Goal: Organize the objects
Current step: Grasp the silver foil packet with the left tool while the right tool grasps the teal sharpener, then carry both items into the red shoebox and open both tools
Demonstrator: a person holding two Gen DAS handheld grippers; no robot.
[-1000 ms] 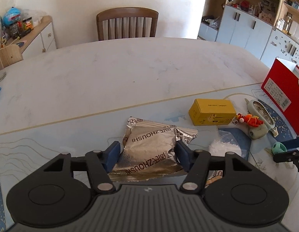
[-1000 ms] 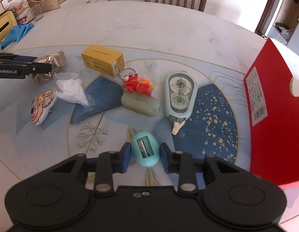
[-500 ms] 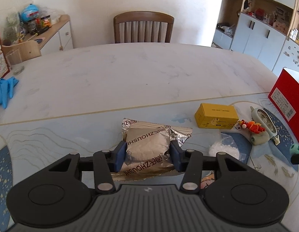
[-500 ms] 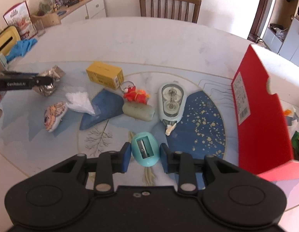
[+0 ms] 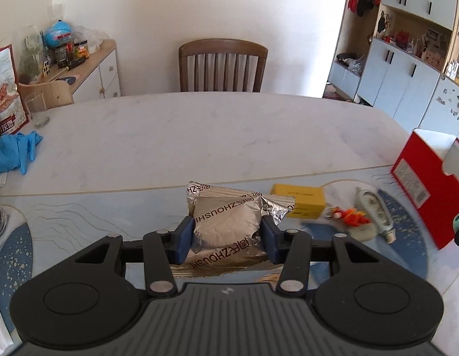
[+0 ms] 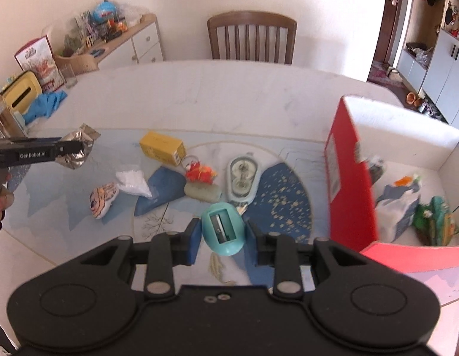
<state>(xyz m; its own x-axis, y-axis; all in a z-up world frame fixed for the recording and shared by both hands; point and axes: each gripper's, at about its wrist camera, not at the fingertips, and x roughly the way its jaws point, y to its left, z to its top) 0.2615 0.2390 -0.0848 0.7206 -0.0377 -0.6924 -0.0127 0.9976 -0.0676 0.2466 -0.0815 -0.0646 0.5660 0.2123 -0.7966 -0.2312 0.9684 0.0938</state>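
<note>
Presently the left gripper (image 5: 228, 238) is clamped on a silver foil packet (image 5: 229, 225), held clear above the table mat (image 6: 291, 207). The right gripper (image 6: 222, 238) is clamped on a teal pencil sharpener (image 6: 222, 229), just left of the red box (image 6: 348, 184).

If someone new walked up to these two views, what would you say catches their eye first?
Probably the crinkled silver foil packet clamped in the left gripper, and the teal egg-shaped pencil sharpener pinched in the right gripper, both front and centre. Next comes the big red box at the right, open-topped with a few items already inside, while small clutter lies on the blue patterned mat left of it.
</note>
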